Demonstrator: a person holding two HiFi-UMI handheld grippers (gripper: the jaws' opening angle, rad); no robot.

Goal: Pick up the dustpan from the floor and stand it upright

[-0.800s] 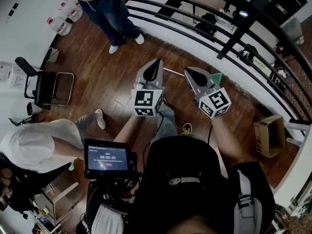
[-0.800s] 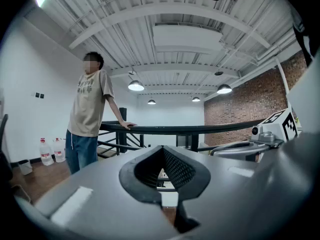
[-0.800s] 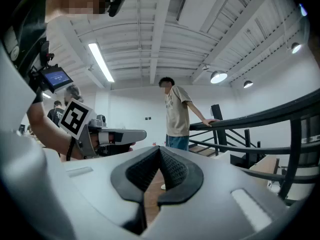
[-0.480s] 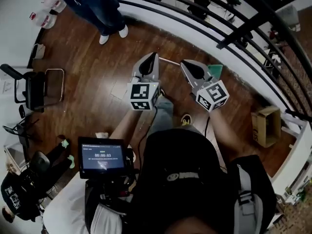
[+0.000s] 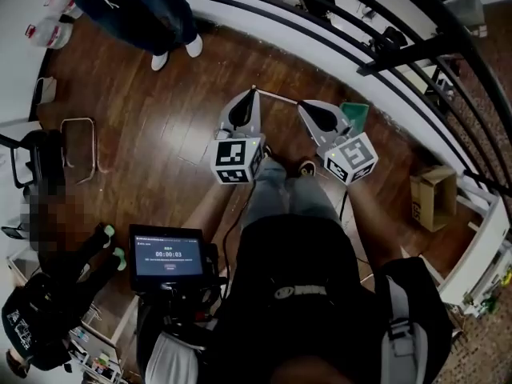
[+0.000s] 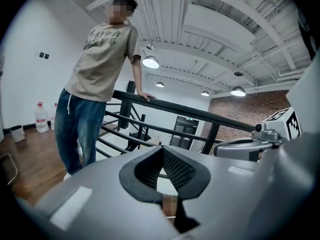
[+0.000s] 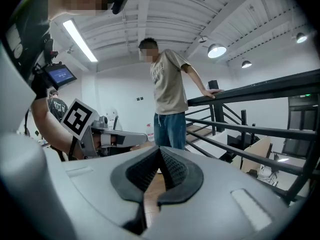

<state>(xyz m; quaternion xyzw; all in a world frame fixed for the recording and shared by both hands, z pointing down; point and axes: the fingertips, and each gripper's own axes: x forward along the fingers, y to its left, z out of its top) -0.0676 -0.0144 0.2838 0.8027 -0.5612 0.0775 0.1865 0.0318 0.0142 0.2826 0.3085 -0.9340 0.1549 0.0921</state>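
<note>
The green dustpan point(image 5: 355, 115) lies on the wood floor beside the white base of the railing, and its thin pale handle point(image 5: 276, 97) reaches left along the floor. In the head view both grippers are held side by side above the floor in front of me. My left gripper point(image 5: 253, 94) has its tip over the handle's left end. My right gripper point(image 5: 305, 106) has its tip left of the green pan. Both point slightly downward. In the left gripper view the left gripper point(image 6: 162, 149) has its pads meeting with nothing between them, as does the right gripper point(image 7: 160, 149) in its own view. Neither gripper view shows the dustpan.
A person in jeans point(image 5: 152, 10) stands at the black railing point(image 5: 376, 54) at the far left. A cardboard box point(image 5: 433, 199) sits at the right, and a folding chair point(image 5: 56, 146) and water bottles point(image 5: 50, 30) at the left. A small monitor point(image 5: 166, 258) hangs by my body, with another person point(image 5: 48, 294) beside it.
The view has drifted: the standing person and railing sit higher in the frame. The person at lower left has shifted toward the left edge. Both grippers stay side by side and shut.
</note>
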